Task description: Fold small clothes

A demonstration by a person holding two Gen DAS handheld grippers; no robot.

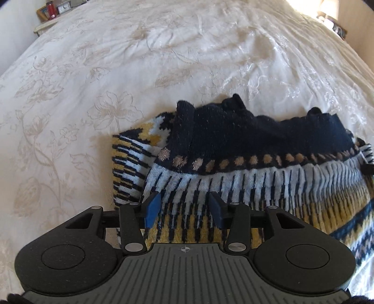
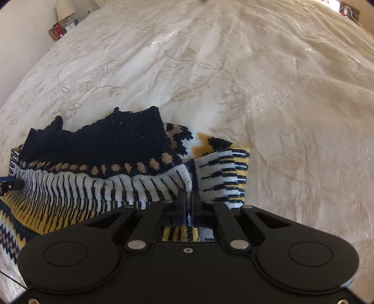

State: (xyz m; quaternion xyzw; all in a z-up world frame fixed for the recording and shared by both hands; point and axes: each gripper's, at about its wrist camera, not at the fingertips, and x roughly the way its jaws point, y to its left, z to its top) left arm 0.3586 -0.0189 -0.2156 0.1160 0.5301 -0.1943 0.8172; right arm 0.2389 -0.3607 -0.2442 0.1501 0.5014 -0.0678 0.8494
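Observation:
A knitted sweater [image 1: 245, 173] patterned in navy, white, yellow and tan lies partly folded on the bed, its navy part farthest from me. My left gripper [image 1: 184, 207] hovers low over the sweater's striped band near its left fold. Its blue pads [image 1: 153, 208] stand apart and press on nothing. In the right wrist view the same sweater [image 2: 105, 163] fills the lower left. My right gripper [image 2: 188, 198] is shut, its black fingers pinching a raised ridge of striped knit near the right fold. A bit of the left gripper [image 2: 9, 184] shows at the left edge.
A cream bedspread [image 1: 140, 70] with an embroidered flower pattern covers the whole bed. A bedside table with a red can and a small clock [image 1: 55, 11] stands at the far left corner. Bright light and small items [image 1: 332, 18] sit at the far right corner.

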